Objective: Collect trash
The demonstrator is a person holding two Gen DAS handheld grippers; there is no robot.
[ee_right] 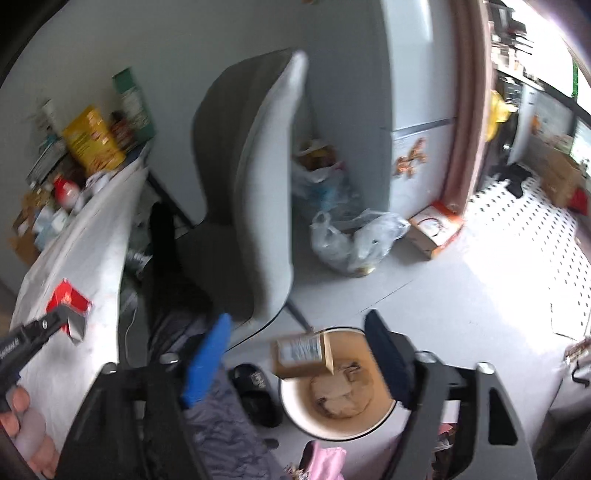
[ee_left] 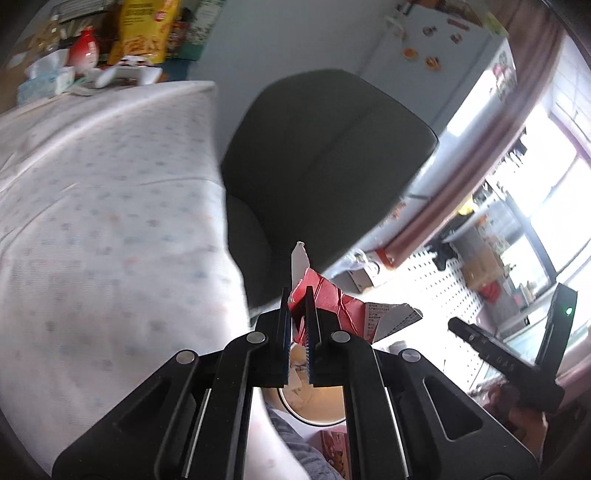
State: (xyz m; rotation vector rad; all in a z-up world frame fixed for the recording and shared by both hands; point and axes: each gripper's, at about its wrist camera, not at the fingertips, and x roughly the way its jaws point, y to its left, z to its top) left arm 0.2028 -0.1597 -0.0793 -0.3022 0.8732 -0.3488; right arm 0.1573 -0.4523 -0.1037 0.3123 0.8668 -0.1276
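My left gripper is shut on a crumpled red and white carton and holds it in the air beside the table. The same carton shows in the right wrist view at the tip of the left gripper, over the table edge. My right gripper is open and empty above a round bin on the floor. A brown cardboard box is at the bin's rim, and crumpled paper lies inside. The bin also shows under my left gripper.
A grey chair stands between the table with a white cloth and the fridge. Plastic bags and a small box lie on the floor. A black slipper is beside the bin. Boxes and bottles crowd the table's far end.
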